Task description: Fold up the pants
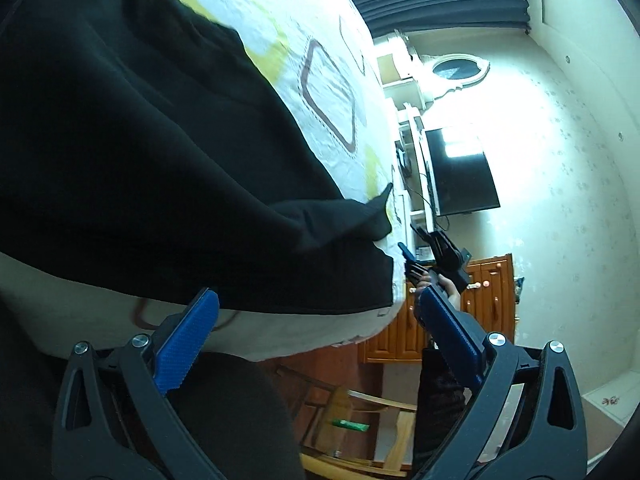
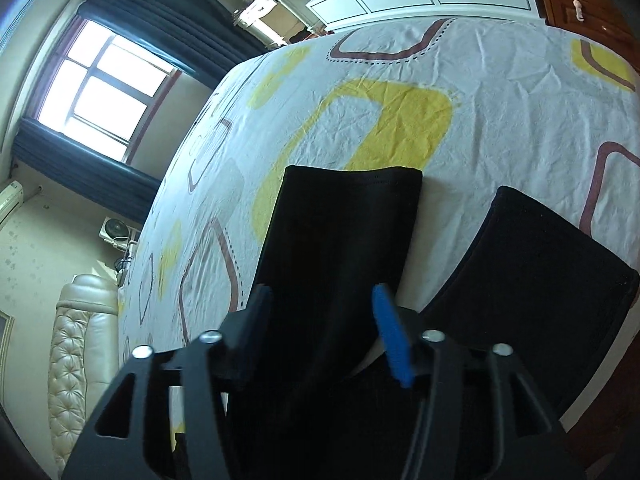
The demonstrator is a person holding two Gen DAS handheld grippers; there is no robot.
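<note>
Black pants (image 2: pixel 340 248) lie spread on a bed with a white, yellow and brown patterned sheet (image 2: pixel 500 128), both legs (image 2: pixel 532 264) pointing away. My right gripper (image 2: pixel 320 300) is open, its blue-padded fingers (image 2: pixel 390 332) astride the left leg near the waist end, holding nothing. In the left wrist view the pants (image 1: pixel 152 168) hang over the bed edge. My left gripper (image 1: pixel 320 312) is open just below the hem, empty. The right gripper (image 1: pixel 432 260) shows beyond it at the bed's corner.
A television (image 1: pixel 460 172) and a wooden cabinet (image 1: pixel 488 304) stand by the wall. A wooden chair (image 1: pixel 360 420) is below the bed edge. A curtained window (image 2: pixel 104 92) and a padded headboard (image 2: pixel 76 360) are at the left.
</note>
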